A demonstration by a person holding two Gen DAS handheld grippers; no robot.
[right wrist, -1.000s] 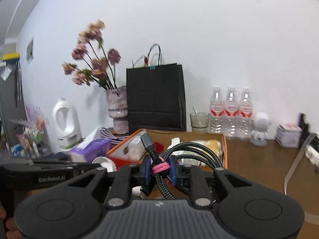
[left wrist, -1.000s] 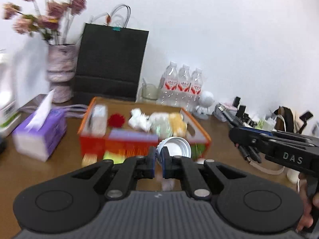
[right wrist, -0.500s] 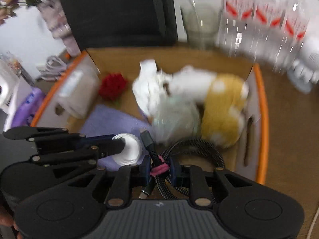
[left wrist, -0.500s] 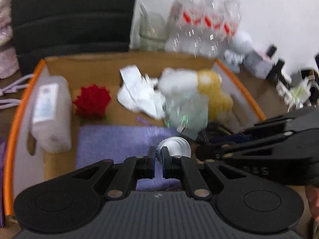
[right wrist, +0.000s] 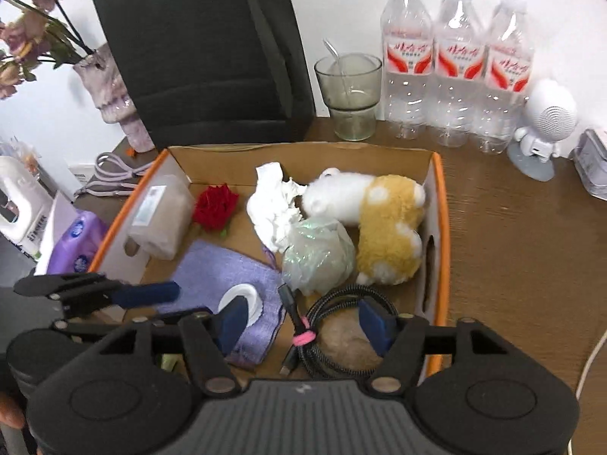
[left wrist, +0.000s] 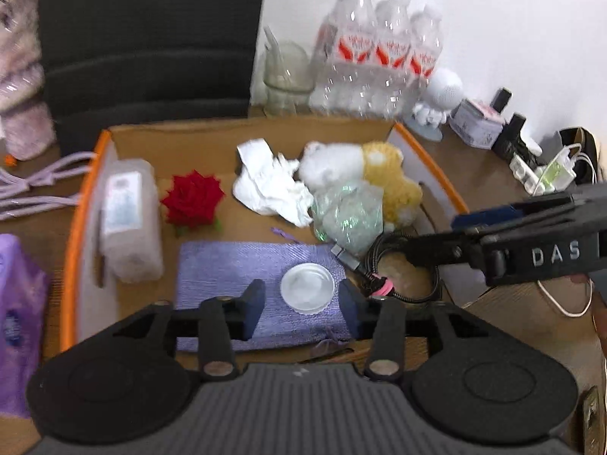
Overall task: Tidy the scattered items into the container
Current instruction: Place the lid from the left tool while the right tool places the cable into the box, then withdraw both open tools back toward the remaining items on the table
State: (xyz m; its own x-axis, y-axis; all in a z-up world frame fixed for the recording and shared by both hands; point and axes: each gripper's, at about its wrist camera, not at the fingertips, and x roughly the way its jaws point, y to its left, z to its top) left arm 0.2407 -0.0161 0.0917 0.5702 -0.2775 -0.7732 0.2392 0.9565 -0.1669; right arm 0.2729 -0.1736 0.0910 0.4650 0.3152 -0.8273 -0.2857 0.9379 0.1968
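A brown wooden tabletop (right wrist: 504, 250) carries an open, orange-rimmed cardboard box (right wrist: 440, 204) (left wrist: 421, 144), and behind the box stand a tall black paper bag (right wrist: 205, 53), three clear plastic water bottles with red labels (right wrist: 455, 64) and a smoky glass tumbler (right wrist: 351, 94). Inside the box, a yellow and white plush toy (right wrist: 379, 223) lies against the right wall, touching a crumpled white tissue (right wrist: 273, 204) and a scrunched pale green plastic bag (right wrist: 318, 254) in the middle. A flat purple woven cloth (left wrist: 242, 276) (right wrist: 224, 276) covers the near floor of the box, a clear rectangular plastic pack with a white label (right wrist: 161, 216) leans along the left wall, and a red fabric rose (left wrist: 193, 199) lies between that pack and the tissue. A coiled black braided cable tied with a pink band (right wrist: 334, 326) (left wrist: 394, 269) rests in the near right corner, just beside the cloth. A small round white plastic lid (left wrist: 307, 287) lies flat on the purple cloth. The left gripper (left wrist: 299, 307) hangs over the cloth with its jaws spread wide on either side of the lid and gripping nothing. The right gripper (right wrist: 303, 326) hangs over the cable, its blue-padded jaws likewise spread wide and empty, the coil lying loose between them.
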